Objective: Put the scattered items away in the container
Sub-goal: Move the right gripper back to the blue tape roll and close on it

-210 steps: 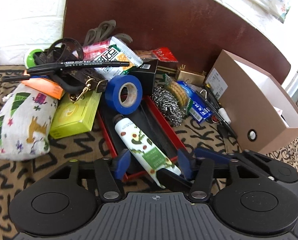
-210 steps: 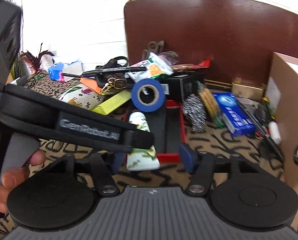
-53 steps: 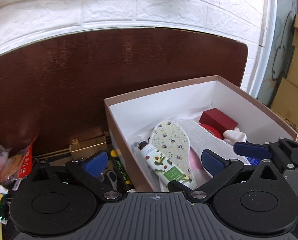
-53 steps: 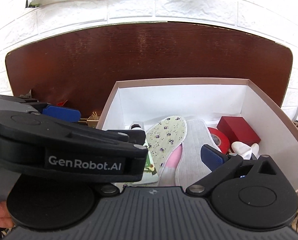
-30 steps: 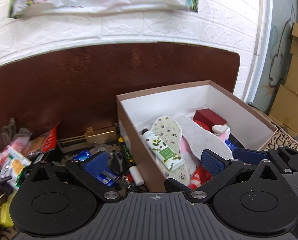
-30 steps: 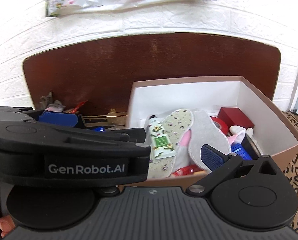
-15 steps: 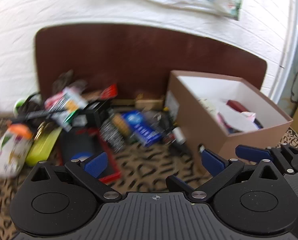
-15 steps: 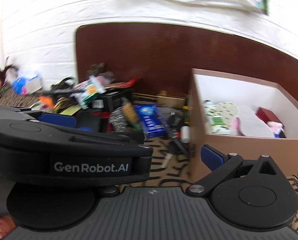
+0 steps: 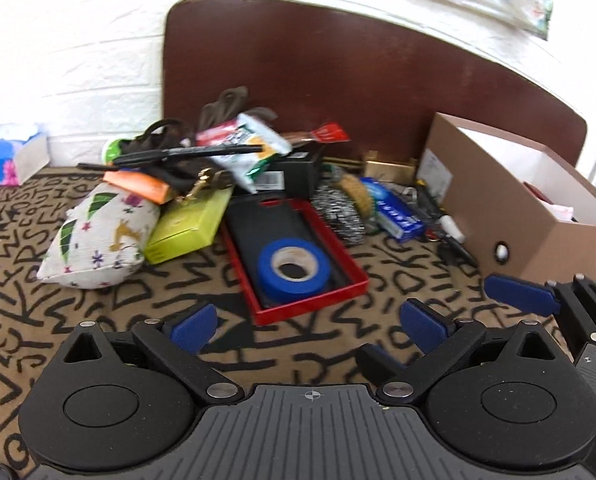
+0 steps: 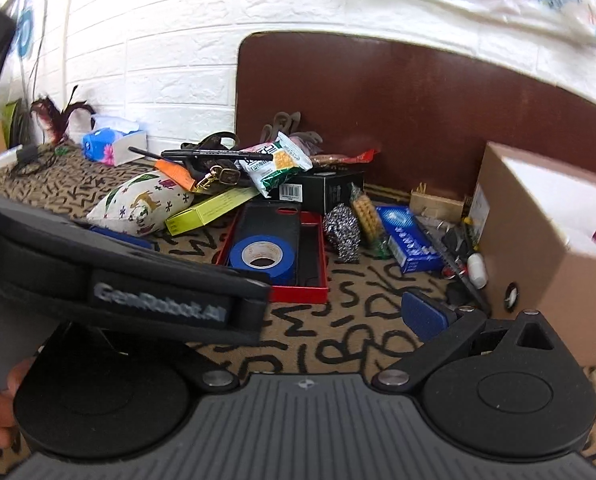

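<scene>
A blue tape roll [image 9: 293, 269] lies in a red tray [image 9: 340, 289] on the patterned cloth; it also shows in the right wrist view [image 10: 263, 259]. A pile sits behind it: a printed pouch [image 9: 96, 237], a yellow-green box [image 9: 188, 227], a black marker [image 9: 194, 152], a snack packet [image 9: 250, 152], a steel scourer [image 9: 338, 211] and a blue pack [image 9: 394, 209]. The brown cardboard box [image 9: 510, 204] stands at the right. My left gripper [image 9: 310, 322] is open and empty, just short of the tray. My right gripper [image 10: 282, 300] is open and empty; the left gripper's body hides its left finger.
A dark brown board [image 9: 358, 80] leans on the white brick wall behind the pile. A tissue pack [image 9: 6, 158] lies far left. Pens and small tools [image 9: 442, 220] lie beside the box. The right gripper's blue fingertip [image 9: 518, 292] shows in the left wrist view.
The left gripper let the hand cream tube go inside the box. Both grippers have swung left from the box to the pile. The blue tape now lies flat in the tray.
</scene>
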Demonstrator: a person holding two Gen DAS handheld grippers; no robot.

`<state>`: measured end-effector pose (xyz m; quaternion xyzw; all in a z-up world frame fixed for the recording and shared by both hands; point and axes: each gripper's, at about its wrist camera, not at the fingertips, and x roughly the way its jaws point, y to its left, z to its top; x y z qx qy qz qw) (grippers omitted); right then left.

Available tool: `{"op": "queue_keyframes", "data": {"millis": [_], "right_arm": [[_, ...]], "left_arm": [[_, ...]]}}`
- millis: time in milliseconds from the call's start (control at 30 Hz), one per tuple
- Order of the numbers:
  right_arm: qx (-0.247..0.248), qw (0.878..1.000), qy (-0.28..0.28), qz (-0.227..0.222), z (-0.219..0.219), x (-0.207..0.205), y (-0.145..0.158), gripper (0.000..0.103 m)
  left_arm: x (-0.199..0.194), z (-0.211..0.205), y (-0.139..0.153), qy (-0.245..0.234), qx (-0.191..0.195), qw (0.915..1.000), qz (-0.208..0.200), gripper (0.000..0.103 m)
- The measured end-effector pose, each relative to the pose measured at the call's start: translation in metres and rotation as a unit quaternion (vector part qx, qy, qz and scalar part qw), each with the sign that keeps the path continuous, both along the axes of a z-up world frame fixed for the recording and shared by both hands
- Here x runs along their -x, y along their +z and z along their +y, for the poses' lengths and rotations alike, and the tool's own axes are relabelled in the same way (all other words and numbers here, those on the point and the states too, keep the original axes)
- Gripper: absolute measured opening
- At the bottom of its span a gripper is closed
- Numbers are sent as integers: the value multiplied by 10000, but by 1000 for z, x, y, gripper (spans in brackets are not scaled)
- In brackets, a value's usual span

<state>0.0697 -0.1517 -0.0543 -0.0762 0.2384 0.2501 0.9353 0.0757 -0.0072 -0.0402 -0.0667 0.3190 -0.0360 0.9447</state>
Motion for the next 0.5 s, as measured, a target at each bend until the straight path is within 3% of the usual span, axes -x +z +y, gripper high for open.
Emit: {"op": "queue_keyframes", "data": {"millis": [200, 500], "right_arm": [[-83, 9999, -41, 131, 7, -14, -6, 98], [-107, 9992, -334, 191, 13, -46, -8, 83]], "left_arm": [[-18, 14, -4, -24, 11, 10000, 77, 95], [-51, 40, -5, 84, 362, 9990, 258, 73]]}}
